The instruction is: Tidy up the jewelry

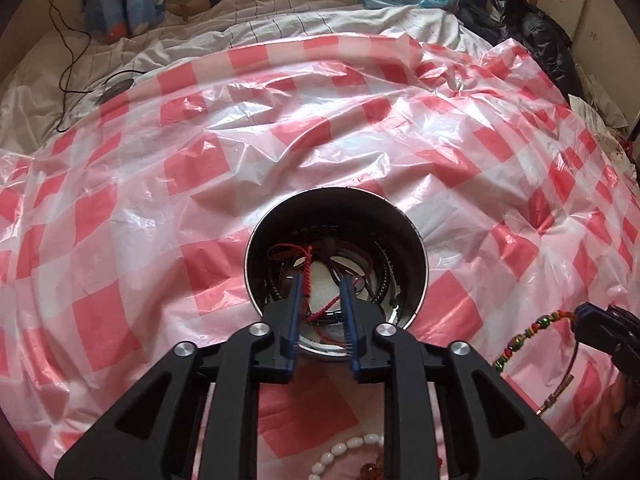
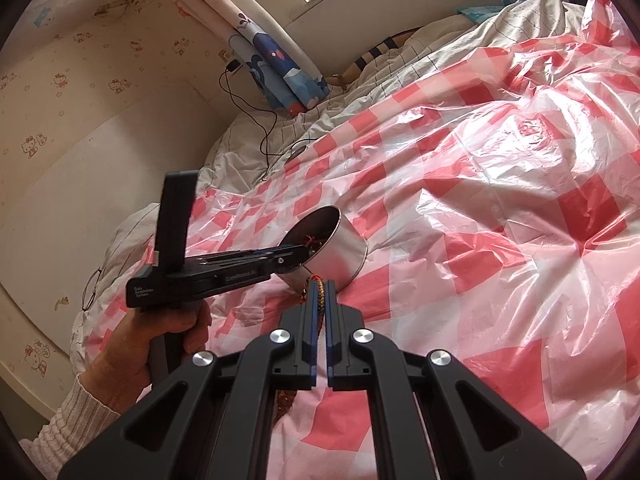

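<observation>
Left wrist view: my left gripper (image 1: 322, 280) reaches down into the mouth of the round metal tin (image 1: 416, 248), fingers spread apart, a red braided cord (image 1: 309, 276) running loose between the blue pads without being pinched; I judge it is being released here, since the tin is the collecting place. The tin already holds a tangle of dark cords and a black beaded bracelet (image 1: 384, 276) along its inner wall. The tin stands on the red-and-white checked plastic sheet (image 1: 200, 168) spread over the bed, likely there to keep small pieces visible. Below my fingers lies a white bead bracelet (image 1: 340, 452), not yet collected. At the right edge my right gripper (image 1: 580, 314) holds a green and red beaded bracelet (image 1: 528, 336). Right wrist view: my right gripper (image 2: 319, 292) has fingers pressed together on a brown and yellow braided bracelet (image 2: 318, 294), held near the tin (image 2: 344, 252), apparently waiting its turn. My left hand (image 2: 160, 340) grips its tool, whose tip enters the tin's opening. The tin looks tilted toward that tool.
</observation>
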### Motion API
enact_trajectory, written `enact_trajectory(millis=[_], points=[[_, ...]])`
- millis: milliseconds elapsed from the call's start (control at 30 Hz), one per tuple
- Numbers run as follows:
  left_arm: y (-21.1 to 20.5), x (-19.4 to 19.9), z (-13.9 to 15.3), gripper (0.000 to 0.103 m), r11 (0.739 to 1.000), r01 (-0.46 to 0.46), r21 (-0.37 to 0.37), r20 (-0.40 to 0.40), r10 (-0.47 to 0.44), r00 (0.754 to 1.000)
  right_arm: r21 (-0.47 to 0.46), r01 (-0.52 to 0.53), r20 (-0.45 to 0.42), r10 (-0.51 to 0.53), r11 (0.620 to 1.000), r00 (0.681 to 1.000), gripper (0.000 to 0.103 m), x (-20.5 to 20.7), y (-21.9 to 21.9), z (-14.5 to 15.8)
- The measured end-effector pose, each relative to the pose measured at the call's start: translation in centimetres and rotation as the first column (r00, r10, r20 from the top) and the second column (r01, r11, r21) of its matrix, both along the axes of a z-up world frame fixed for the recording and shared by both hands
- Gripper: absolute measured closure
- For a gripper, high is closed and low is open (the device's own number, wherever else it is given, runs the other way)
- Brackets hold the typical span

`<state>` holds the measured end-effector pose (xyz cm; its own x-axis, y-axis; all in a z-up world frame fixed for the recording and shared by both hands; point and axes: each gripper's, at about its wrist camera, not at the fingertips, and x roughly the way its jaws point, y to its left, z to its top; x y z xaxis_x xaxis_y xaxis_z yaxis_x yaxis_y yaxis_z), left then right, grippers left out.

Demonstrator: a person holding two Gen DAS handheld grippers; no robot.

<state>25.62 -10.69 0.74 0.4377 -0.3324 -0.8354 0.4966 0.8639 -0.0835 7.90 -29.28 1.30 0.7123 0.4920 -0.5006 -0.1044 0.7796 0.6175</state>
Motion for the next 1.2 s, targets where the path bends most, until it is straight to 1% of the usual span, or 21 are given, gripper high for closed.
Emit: enact_trajectory(millis=[33, 67, 100, 133, 167, 233, 267, 333, 367, 433, 500, 533, 667, 767, 833, 933, 1200], points=[[0.5, -0.6, 0.6, 0.067, 1.0, -0.008, -0.015, 0.017, 0.008, 1.0, 0.009, 0.004, 0.001, -0.004, 1.0, 1.0, 0.099, 0.0, -0.1, 0.0], [1.0, -1.2, 1.2, 0.052, 0.999, -0.022, -0.022, 0.035, 0.023, 0.999, 0.016, 0.006, 0.003, -0.006, 1.0, 1.0, 0.099, 0.0, -0.3, 0.0], [1.6, -1.9, 1.7, 0.035, 0.998, -0.057, -0.002, 0.059, 0.057, 0.997, 0.021, 0.008, 0.006, -0.008, 1.0, 1.0, 0.099, -0.1, -0.3, 0.1], [2.2, -2.6, 2.2, 0.031, 0.996, -0.086, 0.01, 0.086, 0.085, 0.993, 0.025, 0.01, 0.01, -0.01, 1.0, 1.0, 0.099, -0.1, -0.3, 0.1], [2.9, -3.4, 2.5, 0.03, 0.995, -0.099, 0.0, 0.103, 0.098, 0.99, 0.027, 0.011, 0.016, -0.011, 1.0, 1.0, 0.099, -0.1, -0.3, 0.2], [4.5, -4.7, 2.7, 0.028, 0.991, -0.129, -0.021, 0.108, 0.13, 0.986, 0.023, 0.005, 0.029, -0.006, 1.0, 1.0, 0.099, -0.2, 0.0, 0.4], [5.3, -5.4, 2.6, 0.028, 0.988, -0.15, -0.018, 0.113, 0.152, 0.982, 0.02, 0.004, 0.038, -0.004, 1.0, 0.999, 0.099, -0.2, 0.2, 0.6], [6.8, -6.9, 2.2, 0.023, 0.977, -0.213, -0.002, 0.141, 0.211, 0.967, 0.0, 0.0, 0.068, 0.0, 1.0, 0.998, 0.099, -0.2, 0.9, 1.2], [7.5, -7.7, 2.0, 0.021, 0.968, -0.249, 0.001, 0.156, 0.246, 0.957, -0.018, -0.002, 0.086, 0.004, 1.0, 0.996, 0.099, 0.0, 1.3, 1.7], [8.7, -8.8, 1.7, 0.015, 0.95, -0.312, 0.002, 0.184, 0.306, 0.934, -0.036, -0.005, 0.118, 0.009, 0.999, 0.993, 0.099, 0.7, 2.0, 2.7], [9.4, -9.6, 1.4, 0.011, 0.933, -0.36, 0.003, 0.208, 0.352, 0.913, -0.054, -0.003, 0.135, 0.01, 0.999, 0.991, 0.099, 1.9, 2.8, 3.5], [9.5, -9.7, 1.2, 0.01, 0.928, -0.372, 0.007, 0.214, 0.362, 0.907, -0.056, 0.001, 0.138, 0.007, 0.998, 0.99, 0.099, 2.9, 3.1, 3.7], [9.7, -9.3, 0.7, 0.01, 0.918, -0.396, 0.024, 0.224, 0.381, 0.897, -0.07, 0.015, 0.121, -0.006, 0.997, 0.993, 0.099, 7.0, 4.8, 3.7], [9.5, -9.1, 0.5, 0.009, 0.917, -0.398, 0.026, 0.213, 0.384, 0.898, -0.096, 0.02, 0.102, -0.011, 0.995, 0.995, 0.099, 9.0, 5.9, 3.1], [9.2, -9.2, 0.8, 0.009, 0.919, -0.393, 0.021, 0.226, 0.379, 0.898, -0.109, 0.028, 0.083, -0.019, 0.994, 0.996, 0.099, 9.9, 6.2, 2.4], [8.8, -9.4, 1.2, 0.008, 0.923, -0.384, 0.02, 0.248, 0.368, 0.896, -0.129, 0.034, 0.057, -0.027, 0.991, 0.998, 0.099, 10.5, 6.4, 1.2], [8.7, -9.4, 1.4, 0.008, 0.926, -0.378, 0.015, 0.252, 0.363, 0.897, -0.175, 0.013, -0.003, -0.014, 0.985, 1.0, 0.099, 11.1, 7.0, -1.3]])
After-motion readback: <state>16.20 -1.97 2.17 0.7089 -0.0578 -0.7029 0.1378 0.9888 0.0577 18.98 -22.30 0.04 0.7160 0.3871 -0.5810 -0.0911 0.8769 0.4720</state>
